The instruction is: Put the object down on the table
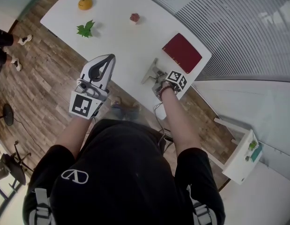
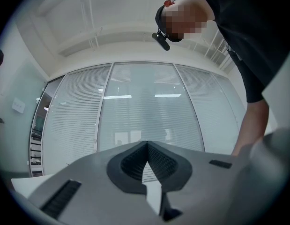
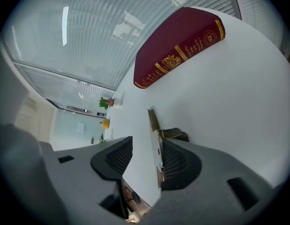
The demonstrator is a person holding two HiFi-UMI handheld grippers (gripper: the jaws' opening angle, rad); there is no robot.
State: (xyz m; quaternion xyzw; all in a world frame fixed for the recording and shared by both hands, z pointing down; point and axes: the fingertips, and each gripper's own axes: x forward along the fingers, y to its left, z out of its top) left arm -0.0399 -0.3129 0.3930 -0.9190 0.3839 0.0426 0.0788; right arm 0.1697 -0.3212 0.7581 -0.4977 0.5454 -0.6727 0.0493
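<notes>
We hold the right gripper (image 1: 153, 73) low over the near edge of the white bench (image 1: 121, 41), just short of the dark red book (image 1: 182, 53) that lies flat by the bench's corner. In the right gripper view its fingers (image 3: 180, 163) stand apart. A thin tan strip (image 3: 156, 142) sits between them, on the bench top. It lies against the inner face of one finger, and the other finger (image 3: 114, 158) stands clear of it with white bench showing in the gap, so nothing is clamped. We cannot tell what the strip is; only its narrow edge shows.

We hold the left gripper (image 1: 107, 60) raised by the bench's near edge, tilted up towards a glass wall with blinds (image 2: 135, 107). Its fingers (image 2: 130, 163) meet at their tips and have nothing between them.

Farther along the bench, well apart from both grippers, sit an orange fruit (image 1: 85, 3), a green leafy sprig (image 1: 85, 29) and a small reddish thing (image 1: 134, 17).
</notes>
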